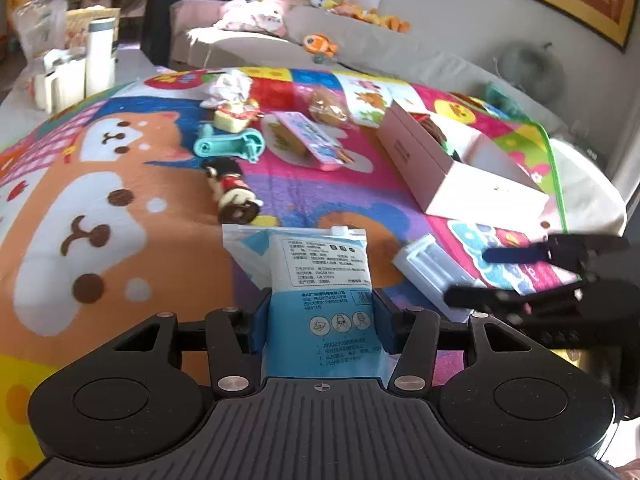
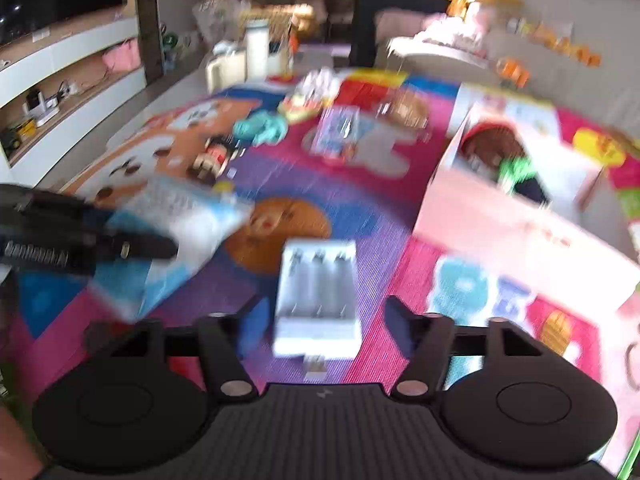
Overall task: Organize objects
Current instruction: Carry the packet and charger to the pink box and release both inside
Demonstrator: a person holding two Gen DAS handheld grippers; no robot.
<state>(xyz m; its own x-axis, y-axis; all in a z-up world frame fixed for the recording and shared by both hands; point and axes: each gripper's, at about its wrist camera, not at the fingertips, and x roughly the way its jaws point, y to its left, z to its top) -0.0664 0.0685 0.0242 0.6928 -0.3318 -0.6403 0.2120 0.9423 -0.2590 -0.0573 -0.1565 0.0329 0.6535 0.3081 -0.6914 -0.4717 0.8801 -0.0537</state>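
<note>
My left gripper (image 1: 320, 320) is shut on a blue-and-white printed packet (image 1: 316, 264), its blue pads pressing both sides low on the pack above the colourful play mat (image 1: 120, 184). In the right wrist view, which is blurred, the same packet (image 2: 192, 220) sits in the left gripper (image 2: 140, 236) at the left. My right gripper (image 2: 326, 316) stands open around a white battery charger (image 2: 320, 296) lying on the mat. Its left pad is close to the charger and a gap shows on the right side. The left wrist view shows the charger (image 1: 428, 264) beside the right gripper (image 1: 468, 278).
An open pink box (image 1: 452, 168) holding a brown item and something green lies at the right. Further back on the mat are a figurine (image 1: 234, 192), a teal toy (image 1: 232, 144), a pink-blue card pack (image 1: 312, 140) and a snack bag (image 1: 326, 108). A sofa (image 1: 360, 44) stands behind.
</note>
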